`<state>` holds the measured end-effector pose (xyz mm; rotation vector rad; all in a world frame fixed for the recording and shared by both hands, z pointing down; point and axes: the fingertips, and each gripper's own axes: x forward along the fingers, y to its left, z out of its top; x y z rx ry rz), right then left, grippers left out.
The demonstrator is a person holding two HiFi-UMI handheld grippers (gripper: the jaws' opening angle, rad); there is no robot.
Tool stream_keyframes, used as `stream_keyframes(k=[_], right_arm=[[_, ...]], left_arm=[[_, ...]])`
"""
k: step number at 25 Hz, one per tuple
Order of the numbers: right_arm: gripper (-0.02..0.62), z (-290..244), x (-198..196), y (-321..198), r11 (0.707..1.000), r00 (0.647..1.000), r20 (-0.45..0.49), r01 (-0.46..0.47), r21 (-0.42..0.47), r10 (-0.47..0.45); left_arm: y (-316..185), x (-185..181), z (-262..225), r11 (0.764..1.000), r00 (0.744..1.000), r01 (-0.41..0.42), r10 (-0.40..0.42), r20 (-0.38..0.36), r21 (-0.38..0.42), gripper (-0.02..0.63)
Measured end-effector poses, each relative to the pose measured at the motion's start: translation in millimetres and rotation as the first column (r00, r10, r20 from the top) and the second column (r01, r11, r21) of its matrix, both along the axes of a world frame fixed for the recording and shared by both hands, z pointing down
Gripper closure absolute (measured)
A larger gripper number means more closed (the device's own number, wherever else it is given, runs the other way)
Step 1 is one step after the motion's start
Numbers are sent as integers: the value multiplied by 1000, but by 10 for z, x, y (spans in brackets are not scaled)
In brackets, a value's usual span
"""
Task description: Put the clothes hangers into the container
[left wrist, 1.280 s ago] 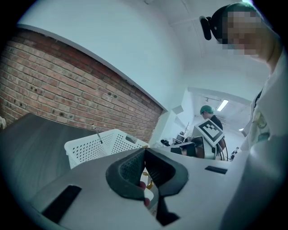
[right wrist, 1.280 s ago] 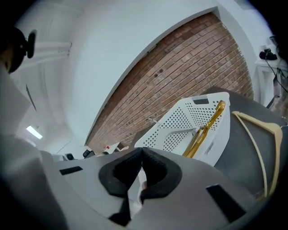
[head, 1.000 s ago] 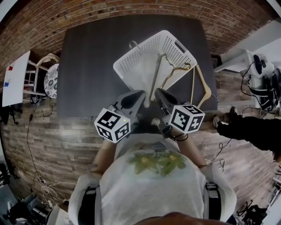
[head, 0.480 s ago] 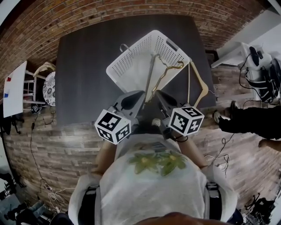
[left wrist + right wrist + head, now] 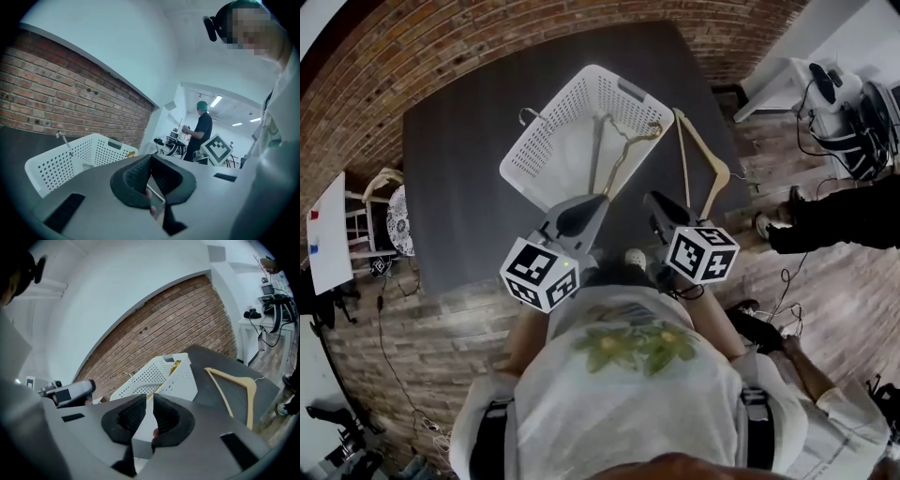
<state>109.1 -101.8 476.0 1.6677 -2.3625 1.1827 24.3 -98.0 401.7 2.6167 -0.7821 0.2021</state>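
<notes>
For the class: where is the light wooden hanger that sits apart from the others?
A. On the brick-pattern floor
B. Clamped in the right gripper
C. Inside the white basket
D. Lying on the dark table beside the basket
D: the wooden hanger lies flat on the dark table, outside and to the right of the white basket, and neither gripper is holding it.

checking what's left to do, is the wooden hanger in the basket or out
Out. The wooden hanger lies flat on the dark table, right of the white basket.
</notes>
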Motion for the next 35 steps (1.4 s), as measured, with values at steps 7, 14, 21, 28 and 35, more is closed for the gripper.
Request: stream_keyframes(k=[7, 14, 21, 28, 35], right_arm=[[495, 276, 570, 99, 988, 988, -47, -146, -47, 144], [465, 658, 1143, 186, 955, 956, -137, -276, -109, 261], [459, 1116, 1670, 247, 904, 912, -210, -390, -176, 353], [436, 1562, 2127, 234, 838, 860, -300, -488, -243, 413], [434, 1910, 2370, 141, 806, 837, -367, -517, -288, 406]], left_arm=[[20, 269, 8, 997, 997, -74, 74, 22, 3, 577], [37, 476, 18, 993, 992, -118, 118, 38, -3, 577], [52, 638, 53, 989, 987, -146, 146, 67, -11, 577], [56, 820, 108, 986, 981, -166, 167, 96, -21, 577], [25, 922, 128, 986, 979, -165, 167, 118, -29, 577]])
